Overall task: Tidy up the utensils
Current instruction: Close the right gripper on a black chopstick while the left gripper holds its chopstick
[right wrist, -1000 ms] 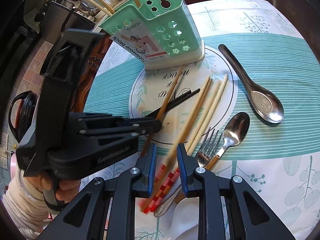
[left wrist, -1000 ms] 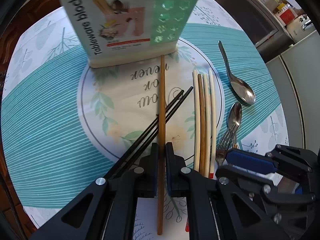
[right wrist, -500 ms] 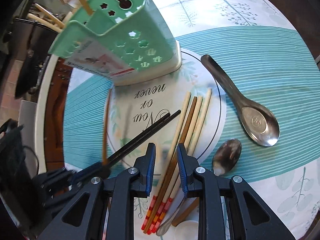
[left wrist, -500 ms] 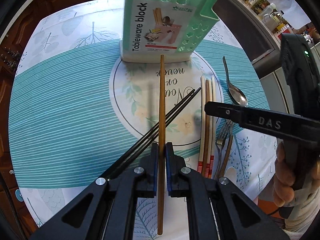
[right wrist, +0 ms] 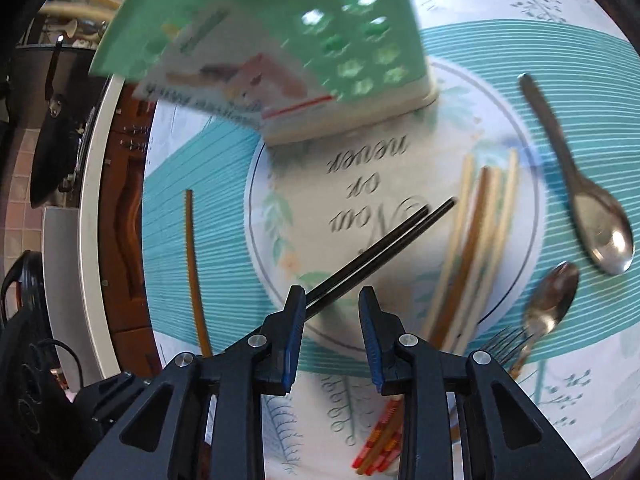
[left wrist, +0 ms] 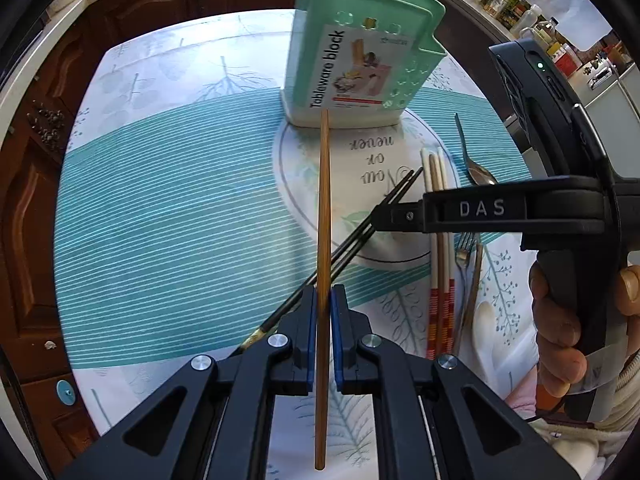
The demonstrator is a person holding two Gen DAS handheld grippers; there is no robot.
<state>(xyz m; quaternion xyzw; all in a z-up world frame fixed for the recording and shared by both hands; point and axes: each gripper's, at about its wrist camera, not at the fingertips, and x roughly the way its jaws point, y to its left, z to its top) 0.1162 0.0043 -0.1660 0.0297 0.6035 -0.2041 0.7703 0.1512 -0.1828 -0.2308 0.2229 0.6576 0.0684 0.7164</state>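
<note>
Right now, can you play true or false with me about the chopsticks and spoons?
1. The left hand-held gripper is pinching a brown chopstick. True.
2. The right hand-held gripper is squeezed shut. False: it is open, with nothing in it.
3. Two black chopsticks lie on the tablecloth. True.
4. The green holder has tipped over. False: it stands upright.
5. Two spoons lie flat. True.

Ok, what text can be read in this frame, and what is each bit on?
"Tableware block": label on the green utensil holder; its small print is too small to read.
"DAS": side of the right gripper.
"Now or never": script on the tablecloth, seen upside down.
</note>
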